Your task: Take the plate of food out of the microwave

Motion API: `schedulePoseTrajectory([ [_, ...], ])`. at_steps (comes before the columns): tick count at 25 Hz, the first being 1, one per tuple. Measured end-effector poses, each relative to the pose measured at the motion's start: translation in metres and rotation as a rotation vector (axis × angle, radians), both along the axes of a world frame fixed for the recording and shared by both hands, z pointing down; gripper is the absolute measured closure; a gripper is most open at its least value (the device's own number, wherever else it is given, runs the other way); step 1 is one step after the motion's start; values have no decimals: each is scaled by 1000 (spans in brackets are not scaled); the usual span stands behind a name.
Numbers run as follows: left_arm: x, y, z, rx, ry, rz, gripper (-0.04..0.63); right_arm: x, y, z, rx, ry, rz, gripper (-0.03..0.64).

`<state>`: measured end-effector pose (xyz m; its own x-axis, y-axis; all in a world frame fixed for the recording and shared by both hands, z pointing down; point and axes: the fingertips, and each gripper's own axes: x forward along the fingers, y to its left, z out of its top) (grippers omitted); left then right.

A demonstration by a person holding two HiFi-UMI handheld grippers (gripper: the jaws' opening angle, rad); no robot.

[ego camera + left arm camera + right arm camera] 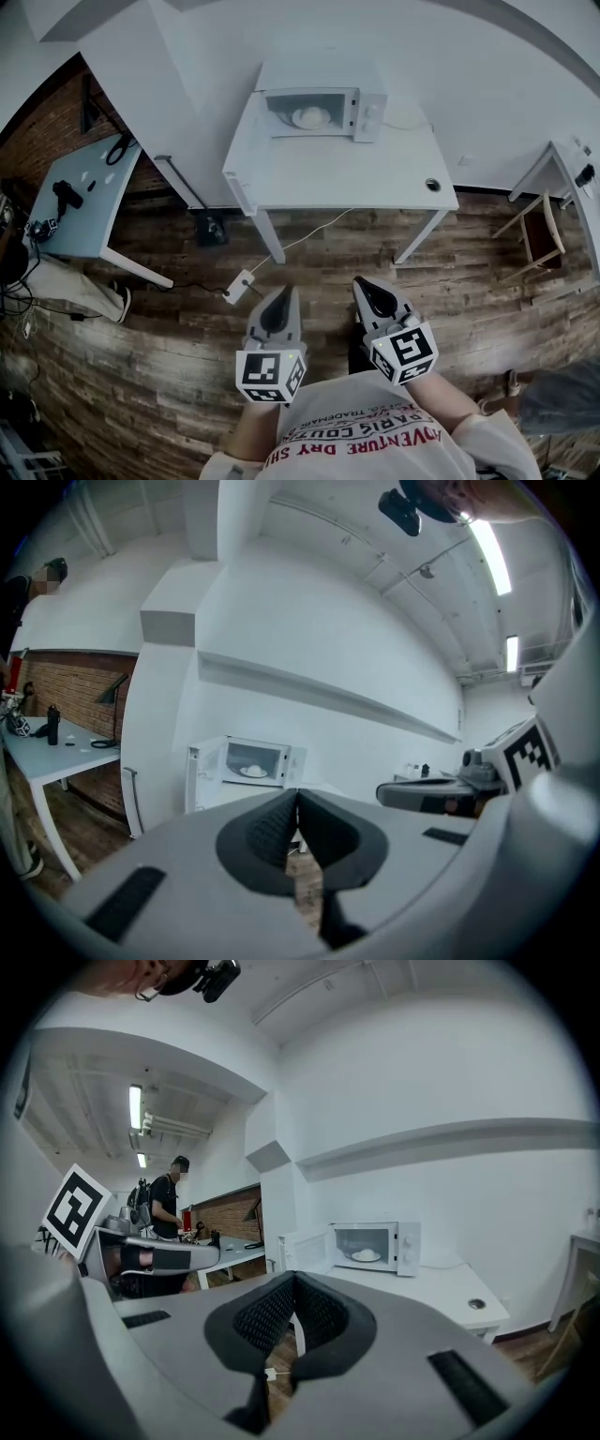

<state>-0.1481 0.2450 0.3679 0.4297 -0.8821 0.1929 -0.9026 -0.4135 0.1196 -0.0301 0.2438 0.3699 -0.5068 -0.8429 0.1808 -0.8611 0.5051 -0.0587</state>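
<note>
Plate of food [310, 117] in microwave [372, 111] (door [242, 141] open), well ahead of left tool [281, 290] and right tool [362, 282], both closed, empty.

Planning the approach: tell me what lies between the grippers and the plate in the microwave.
Head view: wooden floor with a white power block and its cable, then the white table's bare top before the open microwave holding the plate.

Cool, even light falls from ceiling tube lights [490, 555], which blow out to white glare high in both gripper views. It leaves the white table [337, 178] bright, the plank floor [450, 281] dim and shadows faint. All views bow strongly toward black corners, and the left gripper [296, 797] and right gripper [293, 1279] look soft nearest their cameras.
</note>
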Motion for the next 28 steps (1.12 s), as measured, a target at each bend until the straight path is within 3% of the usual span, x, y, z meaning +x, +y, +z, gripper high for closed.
schedulePoseTrajectory([
  [11,80,-153,6,-57,16,-68,588,67,-167,-6,0,-16,-134,607],
  [18,137,-236,11,-91,32,-71,588,123,-258,-9,4,-17,-151,607],
  [28,142,-330,24,-137,-14,-61,588,137,-351,3,-34,-16,-118,607],
])
